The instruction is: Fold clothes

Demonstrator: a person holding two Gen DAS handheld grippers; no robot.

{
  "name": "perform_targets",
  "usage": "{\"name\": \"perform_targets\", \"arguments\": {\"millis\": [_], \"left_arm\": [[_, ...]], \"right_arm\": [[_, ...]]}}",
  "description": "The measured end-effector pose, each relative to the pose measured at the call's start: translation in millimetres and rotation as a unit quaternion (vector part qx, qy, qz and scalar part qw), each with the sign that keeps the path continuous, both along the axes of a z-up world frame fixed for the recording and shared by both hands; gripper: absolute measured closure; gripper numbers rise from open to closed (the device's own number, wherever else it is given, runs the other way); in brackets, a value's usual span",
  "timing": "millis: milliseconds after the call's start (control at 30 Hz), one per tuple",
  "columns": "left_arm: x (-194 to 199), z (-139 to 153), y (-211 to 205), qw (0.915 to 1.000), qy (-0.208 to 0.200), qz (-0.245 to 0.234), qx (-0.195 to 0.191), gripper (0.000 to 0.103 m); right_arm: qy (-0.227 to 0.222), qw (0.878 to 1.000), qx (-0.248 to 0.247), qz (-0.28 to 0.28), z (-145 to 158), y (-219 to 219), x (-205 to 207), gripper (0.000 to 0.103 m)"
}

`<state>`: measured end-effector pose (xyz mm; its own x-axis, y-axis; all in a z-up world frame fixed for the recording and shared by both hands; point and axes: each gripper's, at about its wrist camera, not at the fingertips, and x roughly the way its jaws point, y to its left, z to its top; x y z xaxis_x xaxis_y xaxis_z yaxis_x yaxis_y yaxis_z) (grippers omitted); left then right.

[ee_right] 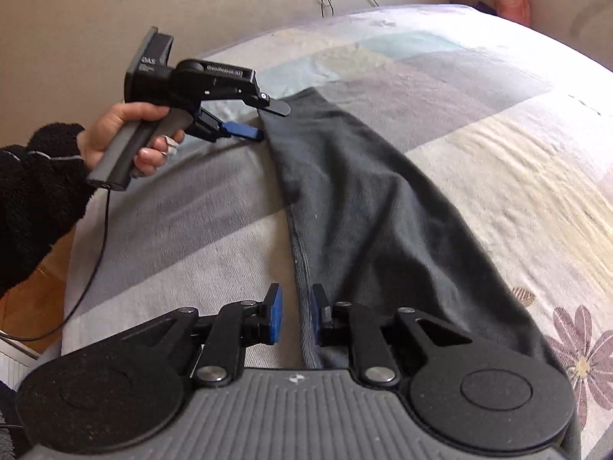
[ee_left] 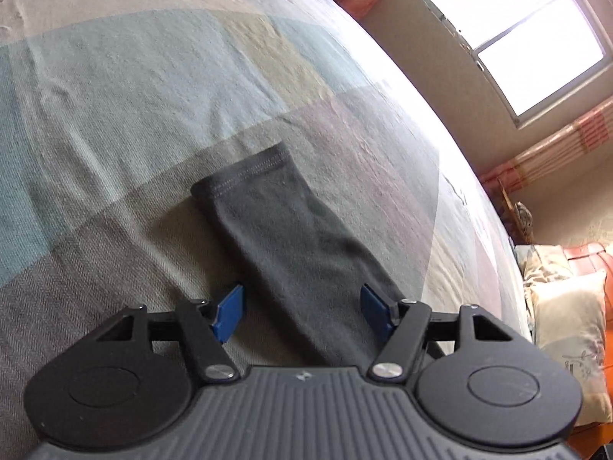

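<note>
Your left gripper (ee_left: 302,312) points downward, jaws wide apart, nothing clamped. Your left hand (ee_right: 126,136) wraps its handle, black fleece sleeve (ee_right: 34,207) at the wrist. Your right gripper (ee_right: 298,314) tilts down too, jaws a narrow gap apart, pads (ee_right: 276,316) not pressing anything.

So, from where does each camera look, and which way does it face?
Left wrist view: sits on the left gripper, looking down along the dark grey garment to its hem on the bed cover, window beyond; only its blue pads show, apart.
Right wrist view: sits on the right gripper, looking along the garment's seam edge toward the wall; shows the left hand holding the left gripper, and a black sleeve.
Shared: garment, bed cover, left gripper.
</note>
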<state>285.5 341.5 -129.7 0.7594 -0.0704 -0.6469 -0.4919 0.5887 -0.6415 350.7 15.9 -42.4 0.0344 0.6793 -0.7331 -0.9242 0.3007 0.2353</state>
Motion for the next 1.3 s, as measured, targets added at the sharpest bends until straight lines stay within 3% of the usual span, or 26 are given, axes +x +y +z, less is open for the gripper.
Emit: {"name": "perform_targets", "arguments": {"millis": [200,333,400,500,633,700,800,867,933,967,1067,1100,1133,1300], "left_arm": [[5,-7,16,0.9994,-0.016,0.002,-0.030,0.035],[2,-17,32,0.9959,-0.037,0.006,-0.082,0.036],[2,-22,39,0.9943,-0.047,0.011,-0.096,0.036],[6,-28,44,0.9935,-0.055,0.007,-0.099,0.036],[18,-28,39,0.9960,-0.060,-0.013,-0.065,0.036],[22,-29,39,0.9957,-0.064,-0.018,-0.064,0.036],[28,-32,44,0.9942,-0.073,-0.019,-0.077,0.036],[34,-31,43,0.9949,-0.069,-0.025,-0.069,0.036],[40,-27,39,0.9960,-0.064,-0.033,-0.052,0.037],[42,-26,37,0.9964,-0.063,-0.035,-0.046,0.038],[43,-23,34,0.9981,-0.050,-0.025,-0.027,0.055],[41,-23,32,0.9990,-0.039,-0.015,-0.015,0.070],[39,-22,29,0.9997,-0.024,-0.005,0.004,0.096],[47,-8,26,0.9983,-0.017,-0.009,0.055,0.100]], "right_arm": [[0.019,0.999,0.031,0.014,21,37,48,0.083],[0.051,0.998,0.040,0.010,13,83,99,0.064],[0.078,0.996,0.047,-0.001,0,106,127,0.063],[0.132,0.990,0.052,-0.001,-23,140,160,0.063],[0.175,0.984,0.028,0.019,-58,187,186,0.063],[0.215,0.975,0.049,0.028,-64,204,191,0.063],[0.222,0.972,0.062,0.047,-71,230,187,0.063],[0.232,0.970,0.067,0.039,-74,243,190,0.069],[0.232,0.970,0.069,0.028,-76,250,190,0.095],[0.228,0.971,0.068,0.022,-77,251,189,0.097],[0.211,0.975,0.074,0.017,-75,247,182,0.100],[0.200,0.977,0.075,0.017,-74,244,178,0.101],[0.189,0.979,0.077,0.017,-71,243,177,0.101],[0.129,0.987,0.090,0.008,-51,238,172,0.101]]}}
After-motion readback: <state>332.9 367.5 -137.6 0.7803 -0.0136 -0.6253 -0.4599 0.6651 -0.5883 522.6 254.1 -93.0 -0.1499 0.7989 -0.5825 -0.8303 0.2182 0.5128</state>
